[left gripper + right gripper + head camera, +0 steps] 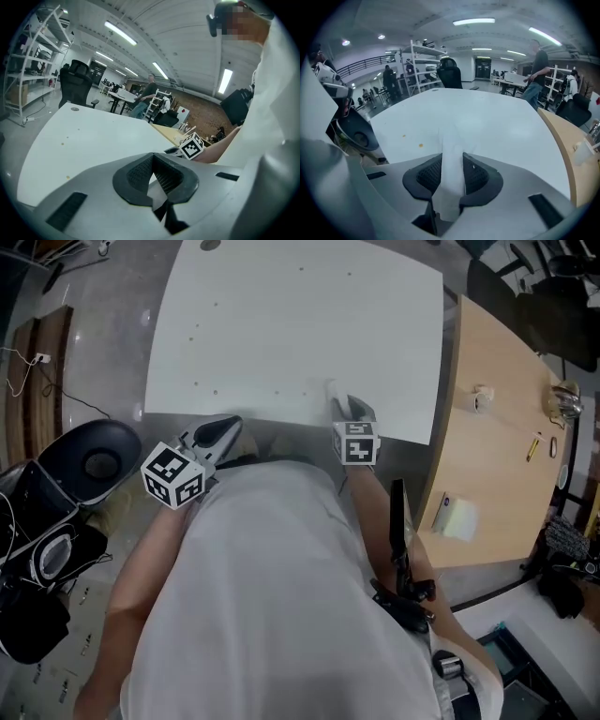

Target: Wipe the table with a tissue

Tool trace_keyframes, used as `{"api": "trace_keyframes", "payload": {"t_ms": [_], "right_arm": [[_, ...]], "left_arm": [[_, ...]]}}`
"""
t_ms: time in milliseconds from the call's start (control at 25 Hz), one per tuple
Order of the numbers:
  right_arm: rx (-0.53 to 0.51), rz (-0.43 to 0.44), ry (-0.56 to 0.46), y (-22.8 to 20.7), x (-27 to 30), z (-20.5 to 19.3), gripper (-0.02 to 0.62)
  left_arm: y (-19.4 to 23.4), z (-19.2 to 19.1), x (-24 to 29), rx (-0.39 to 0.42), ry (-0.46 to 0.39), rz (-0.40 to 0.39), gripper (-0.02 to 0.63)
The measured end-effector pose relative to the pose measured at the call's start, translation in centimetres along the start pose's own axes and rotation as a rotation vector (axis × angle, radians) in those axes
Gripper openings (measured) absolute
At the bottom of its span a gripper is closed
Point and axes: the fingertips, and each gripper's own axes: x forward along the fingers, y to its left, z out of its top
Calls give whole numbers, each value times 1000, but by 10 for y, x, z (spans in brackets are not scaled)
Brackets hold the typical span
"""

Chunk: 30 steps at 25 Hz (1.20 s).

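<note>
Gripping a white tissue (451,140), R gripper (452,161) has both pads clamped on it. The tissue runs as a folded strip up between the jaws & sticks out past the tips toward the white table (497,117).

Head view: R gripper (353,410) sits at the table's (300,324) near edge, right of centre, w/ tissue (332,390) poking out over the top. Can't tell if the tissue end touches the surface. R marker cube (356,442) is just behind the jaws, over the person's white shirt (281,596).

L gripper (228,427) also has its tips at the near edge, left of R gripper & well apart from the tissue, angled toward far right. L marker cube (173,474) sits near-left of it. In its own view L gripper (153,158) is clenched tip to tip w/ nothing in it; white table (93,136) lies ahead & R marker cube (192,146) shows just right of the jaws.

A few small brownish spots (421,146) on the table, left of the tissue. Black office chair (94,460) on the floor at left. Wooden table (497,427) butts against the white one on the right, w/ a pale yellow pad (459,519) toward its near end. Bkgd person (536,61) stands far right.
</note>
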Motion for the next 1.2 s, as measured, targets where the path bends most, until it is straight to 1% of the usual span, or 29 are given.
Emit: {"api": "trace_keyframes", "payload": {"t_ms": [120,240,280,320,400,480,720,800,880,1000,1120,1200], "right_arm": [[-89,60,5,16,2,2,107],[-199,195,67,30,1,-4,107],[-224,235,88,32,-1,-6,107],[-227,257,92,31,-4,-6,107],[-169,252,43,23,-8,6,107],[-124,209,-4,14,-4,19,107],[-115,67,-6,10,25,28,107],[-111,52,-18,17,27,32,107],[-146,76,-28,30,29,35,107],[-251,146,-18,49,28,36,107],[-350,211,6,68,21,26,107],[-380,235,15,79,12,15,107]], "left_arm": [[-3,4,5,5,1,10,6],[-7,7,7,7,-4,16,6],[-8,7,7,6,-9,17,6],[-8,7,7,5,-13,19,6],[-4,7,6,-2,-19,24,6],[0,7,6,-9,-22,22,6],[9,13,-4,21,-15,-15,6],[19,13,-14,18,-13,-14,6],[31,11,-23,10,-8,-12,6],[44,7,-33,-2,2,-22,6],[50,4,-38,-2,12,-41,6],[53,3,-40,-3,9,-51,6]]}}
